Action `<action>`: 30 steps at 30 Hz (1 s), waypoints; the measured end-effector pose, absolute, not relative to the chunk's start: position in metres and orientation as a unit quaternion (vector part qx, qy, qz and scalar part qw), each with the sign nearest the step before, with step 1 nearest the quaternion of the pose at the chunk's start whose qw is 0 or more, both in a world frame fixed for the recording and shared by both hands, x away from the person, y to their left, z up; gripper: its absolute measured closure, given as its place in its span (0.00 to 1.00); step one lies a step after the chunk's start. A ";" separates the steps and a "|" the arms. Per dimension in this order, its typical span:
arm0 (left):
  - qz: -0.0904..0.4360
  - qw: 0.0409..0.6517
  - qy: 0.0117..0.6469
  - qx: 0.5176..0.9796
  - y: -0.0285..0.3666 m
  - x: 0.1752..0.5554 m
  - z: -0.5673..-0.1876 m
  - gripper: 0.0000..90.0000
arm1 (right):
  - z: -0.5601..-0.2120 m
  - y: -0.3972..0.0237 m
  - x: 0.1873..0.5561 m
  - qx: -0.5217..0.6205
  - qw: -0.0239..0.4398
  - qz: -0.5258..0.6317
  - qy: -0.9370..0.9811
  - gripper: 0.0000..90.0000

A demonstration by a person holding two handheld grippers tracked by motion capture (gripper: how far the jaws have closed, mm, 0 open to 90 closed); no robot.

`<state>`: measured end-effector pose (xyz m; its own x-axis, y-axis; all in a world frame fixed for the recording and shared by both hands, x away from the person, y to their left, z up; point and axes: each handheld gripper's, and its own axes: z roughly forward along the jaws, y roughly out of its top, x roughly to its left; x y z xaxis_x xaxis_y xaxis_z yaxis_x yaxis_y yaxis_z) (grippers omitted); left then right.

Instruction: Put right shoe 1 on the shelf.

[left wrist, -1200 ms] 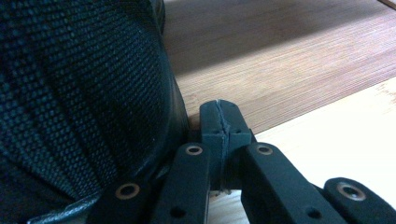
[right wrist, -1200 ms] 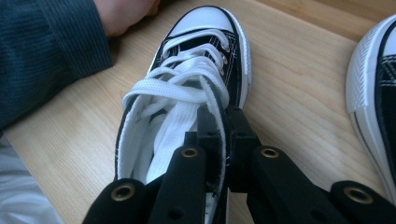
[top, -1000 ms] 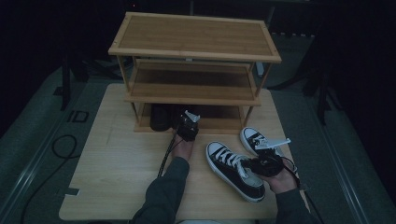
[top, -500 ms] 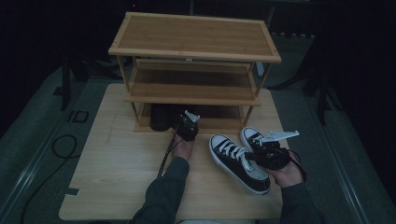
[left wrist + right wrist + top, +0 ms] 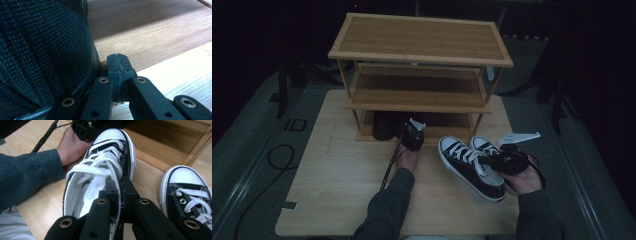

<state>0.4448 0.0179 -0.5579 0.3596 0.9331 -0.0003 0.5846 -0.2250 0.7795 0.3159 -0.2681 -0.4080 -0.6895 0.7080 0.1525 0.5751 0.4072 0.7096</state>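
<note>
High view shows the right tongs (image 5: 498,161) clamped on the side wall of a black sneaker (image 5: 469,165) beside its laces. Since a second ago that sneaker has slid up the bench (image 5: 337,185) towards the shoe rack (image 5: 419,55), so its white toe now sits close to the bottom shelf opening. The second sneaker (image 5: 482,145) rests just beyond the right tongs on the far side, untouched. The left tongs (image 5: 413,136) have stayed put at the rack's lowest level, closed on nothing, with a black mesh shoe (image 5: 42,55) touching their left jaw. The shift suggests the held sneaker is being brought to the rack, probably the lowest shelf; it is not yet in.
</note>
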 end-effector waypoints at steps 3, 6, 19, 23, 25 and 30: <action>0.244 0.356 0.510 0.744 0.018 0.445 -0.558 1.00 | -0.403 -0.270 0.318 0.386 0.087 0.389 0.832 0.97; 0.245 0.356 0.510 0.743 0.018 0.445 -0.558 1.00 | -0.400 -0.271 0.319 0.386 0.089 0.388 0.832 0.97; 0.246 0.356 0.510 0.743 0.018 0.445 -0.558 1.00 | -0.384 -0.272 0.332 0.381 0.096 0.396 0.830 0.97; 0.246 0.356 0.510 0.743 0.017 0.445 -0.558 1.00 | -0.381 -0.270 0.337 0.373 0.094 0.399 0.832 0.97; 0.246 0.356 0.510 0.743 0.017 0.445 -0.558 1.00 | -0.380 -0.270 0.340 0.370 0.091 0.402 0.833 0.97; 0.247 0.357 0.510 0.742 0.017 0.445 -0.558 1.00 | -0.375 -0.268 0.346 0.365 0.092 0.402 0.834 0.97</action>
<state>0.4447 0.0172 -0.5581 0.3574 0.9339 0.0019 0.5817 -0.2242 0.7819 0.3456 -0.2675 -0.3750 -0.7165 0.6834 0.1399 0.5349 0.4095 0.7390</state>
